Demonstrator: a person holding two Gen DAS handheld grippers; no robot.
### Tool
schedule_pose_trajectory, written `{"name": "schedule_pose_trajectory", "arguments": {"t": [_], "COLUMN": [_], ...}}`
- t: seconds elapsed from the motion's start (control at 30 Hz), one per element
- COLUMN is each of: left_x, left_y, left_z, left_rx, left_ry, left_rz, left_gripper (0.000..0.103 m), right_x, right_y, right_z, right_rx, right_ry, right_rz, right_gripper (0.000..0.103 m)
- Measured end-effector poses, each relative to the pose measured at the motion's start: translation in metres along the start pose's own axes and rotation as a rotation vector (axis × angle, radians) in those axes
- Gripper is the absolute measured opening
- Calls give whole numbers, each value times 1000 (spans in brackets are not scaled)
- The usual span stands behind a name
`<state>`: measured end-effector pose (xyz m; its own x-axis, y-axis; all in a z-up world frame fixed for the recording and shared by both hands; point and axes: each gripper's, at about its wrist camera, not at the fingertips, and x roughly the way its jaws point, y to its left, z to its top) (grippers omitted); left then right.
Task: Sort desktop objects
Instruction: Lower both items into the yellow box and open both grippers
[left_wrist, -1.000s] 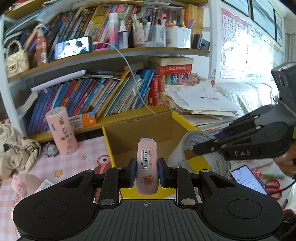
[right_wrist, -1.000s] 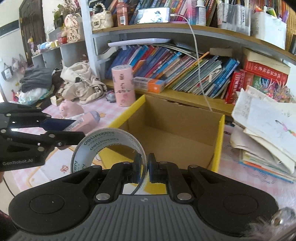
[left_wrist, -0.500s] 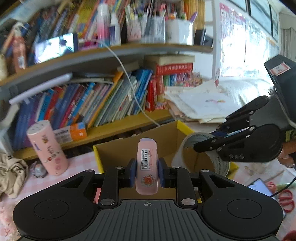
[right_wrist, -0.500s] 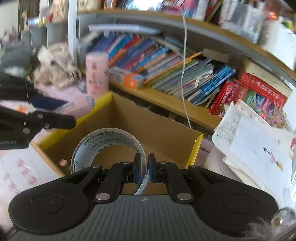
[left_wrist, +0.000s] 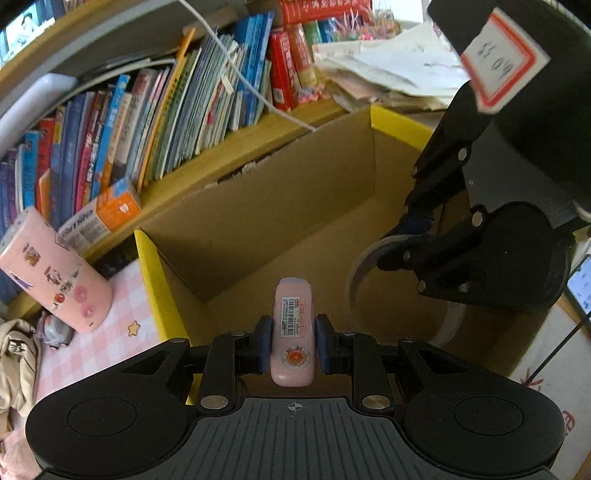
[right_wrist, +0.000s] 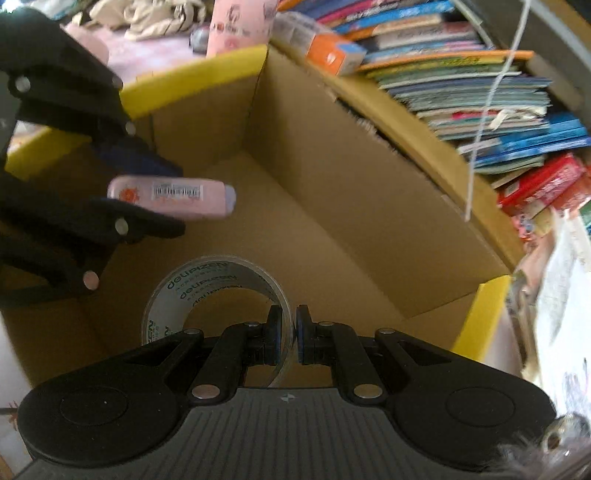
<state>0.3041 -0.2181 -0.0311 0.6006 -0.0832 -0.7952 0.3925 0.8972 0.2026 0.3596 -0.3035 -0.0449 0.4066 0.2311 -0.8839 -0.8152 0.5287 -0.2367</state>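
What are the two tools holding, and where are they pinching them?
The left tool pinches the pink case by its long sides near one end. The right tool pinches the tape roll through its ring wall.

A pink oblong case with a barcode label and round red sticker is pinched at its sides over the open yellow-rimmed cardboard box, near its left wall; a clear tape roll, printed inside, stands on edge, wall clamped, toward the box's near edge.
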Motion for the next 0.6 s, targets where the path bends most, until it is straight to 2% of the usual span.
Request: {"name": "schedule_pose_trajectory", "arguments": {"t": [0.23, 0.3, 0.37, 0.43, 0.47, 0.5, 0.53, 0.6], "left_x": [2, 1, 0, -3, -6, -9, -12, -16], "left_y": [3, 0, -4, -7, -8, -9, -10, -12], "left_z": [-2, -1, -1, 1, 1, 1, 1, 1], "left_rx": [23, 34, 50, 62, 67, 70, 73, 75], "left_ry": [0, -1, -7, -22, -33, -44, -53, -63], "left_rz": [6, 4, 6, 9, 11, 13, 15, 19], "left_gripper": [24, 28, 31, 43, 51, 54, 54, 55], "right_x": [11, 11, 9, 5, 2, 0, -3, -9], "right_y": [-8, -9, -10, -12, -12, -12, -12, -10], "right_z": [4, 4, 6, 7, 7, 7, 7, 6], "right_rx": [19, 22, 32, 43, 44, 44, 44, 44], "right_ry": [23, 18, 8, -5, -12, -19, -29, -43], "right_rz": [16, 9, 6, 8, 7, 6, 3, -2], "right_gripper": [8, 10, 14, 25, 27, 31, 35, 37]}}
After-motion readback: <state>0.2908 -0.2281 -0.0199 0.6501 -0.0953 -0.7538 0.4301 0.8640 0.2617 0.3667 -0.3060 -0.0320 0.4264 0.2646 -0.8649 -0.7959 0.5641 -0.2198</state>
